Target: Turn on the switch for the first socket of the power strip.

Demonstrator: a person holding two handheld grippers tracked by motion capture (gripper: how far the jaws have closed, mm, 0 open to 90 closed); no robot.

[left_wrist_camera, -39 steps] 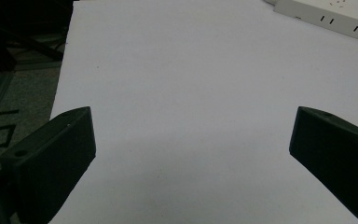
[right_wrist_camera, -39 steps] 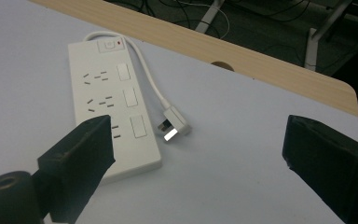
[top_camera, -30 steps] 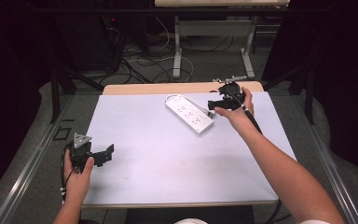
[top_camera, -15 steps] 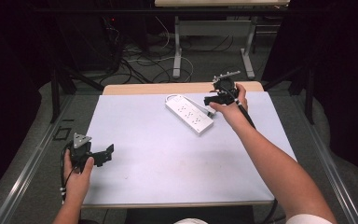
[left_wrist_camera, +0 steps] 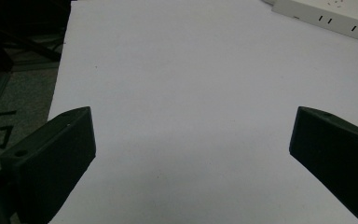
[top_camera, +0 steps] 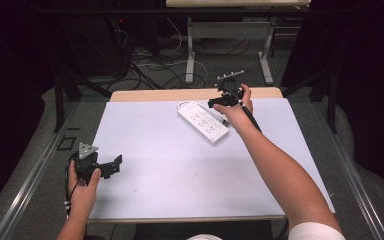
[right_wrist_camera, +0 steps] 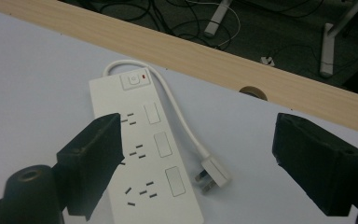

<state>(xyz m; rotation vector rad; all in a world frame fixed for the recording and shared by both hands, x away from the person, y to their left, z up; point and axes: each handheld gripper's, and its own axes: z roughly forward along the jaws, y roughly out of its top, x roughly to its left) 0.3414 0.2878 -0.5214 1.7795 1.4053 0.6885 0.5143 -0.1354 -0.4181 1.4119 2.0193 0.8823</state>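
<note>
High view, right gripper [top_camera: 215, 104] open-fingered over power strip [top_camera: 203, 121], plug [right_wrist_camera: 213, 174] beside

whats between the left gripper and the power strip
Nothing: only bare white table lies between the left gripper and the power strip. The high view shows the whole stretch, and the left gripper view shows it bare ahead of its open jaws.

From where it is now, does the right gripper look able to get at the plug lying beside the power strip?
Probably yes. The right gripper hangs above the power strip with its jaws wide apart and nothing between them, and the plug lies loose on the white table cover with nothing over it.
</note>
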